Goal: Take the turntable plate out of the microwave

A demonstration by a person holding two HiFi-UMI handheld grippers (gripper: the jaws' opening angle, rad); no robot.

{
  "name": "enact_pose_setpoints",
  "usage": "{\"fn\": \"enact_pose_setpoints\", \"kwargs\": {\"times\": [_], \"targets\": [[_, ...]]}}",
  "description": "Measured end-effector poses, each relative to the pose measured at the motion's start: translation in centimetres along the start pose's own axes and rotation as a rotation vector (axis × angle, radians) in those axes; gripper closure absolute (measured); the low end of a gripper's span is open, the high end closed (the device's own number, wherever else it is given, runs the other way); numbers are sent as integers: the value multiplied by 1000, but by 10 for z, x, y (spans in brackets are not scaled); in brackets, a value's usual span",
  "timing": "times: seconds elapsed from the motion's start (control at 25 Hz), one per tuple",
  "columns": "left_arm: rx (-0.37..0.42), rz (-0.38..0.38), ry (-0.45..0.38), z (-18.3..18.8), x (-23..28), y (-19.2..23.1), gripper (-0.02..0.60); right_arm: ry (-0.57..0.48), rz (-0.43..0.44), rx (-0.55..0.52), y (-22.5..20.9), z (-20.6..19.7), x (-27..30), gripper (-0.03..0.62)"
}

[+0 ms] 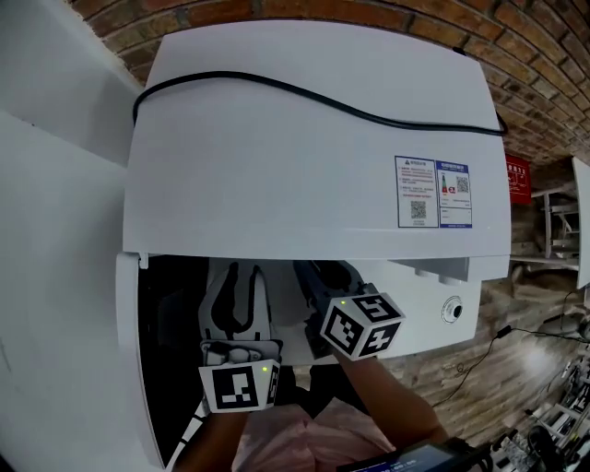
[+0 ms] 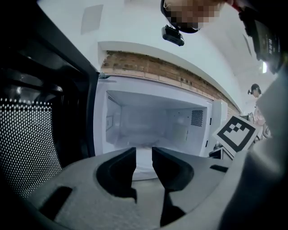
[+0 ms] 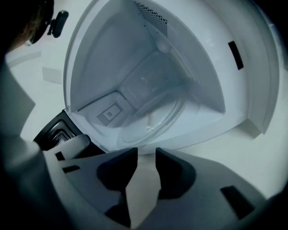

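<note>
- The turntable plate (image 3: pixel 152 116), clear glass, lies flat on the floor of the microwave (image 1: pixel 304 157) cavity, with neither claw touching it.
- The microwave door (image 2: pixel 27 148) stands open at the left, showing its dotted mesh window.
- The right claw (image 3: pixel 146 155) is just outside the cavity mouth, jaws a narrow gap apart, nothing between them.
- The left claw (image 2: pixel 144 155) is beside it, facing the opening, jaws slightly parted and empty.
- A black cable (image 1: pixel 323 97) runs across the microwave's top, near label stickers (image 1: pixel 433 191).
- A brick wall (image 1: pixel 525 64) stands behind.

A black cable (image 1: pixel 304 92) runs near a brick wall (image 1: pixel 369 18) bearing, seemingly, a red sign (image 1: pixel 517 179).
</note>
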State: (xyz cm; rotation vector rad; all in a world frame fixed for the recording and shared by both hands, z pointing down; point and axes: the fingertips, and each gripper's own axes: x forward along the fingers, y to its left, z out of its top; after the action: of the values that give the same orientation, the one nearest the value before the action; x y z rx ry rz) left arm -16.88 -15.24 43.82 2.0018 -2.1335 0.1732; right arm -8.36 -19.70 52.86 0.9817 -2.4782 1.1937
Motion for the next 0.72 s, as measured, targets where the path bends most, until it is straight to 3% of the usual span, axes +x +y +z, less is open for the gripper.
{"fn": "enact_pose_setpoints", "kwargs": {"times": [0.36, 0.72], "targets": [[13, -5, -2, 11, -6, 5, 471, -8, 75, 180, 11, -5, 6, 477], [4, -10, 0, 13, -5, 8, 471, -6, 99, 195, 14, -5, 0, 448]]}}
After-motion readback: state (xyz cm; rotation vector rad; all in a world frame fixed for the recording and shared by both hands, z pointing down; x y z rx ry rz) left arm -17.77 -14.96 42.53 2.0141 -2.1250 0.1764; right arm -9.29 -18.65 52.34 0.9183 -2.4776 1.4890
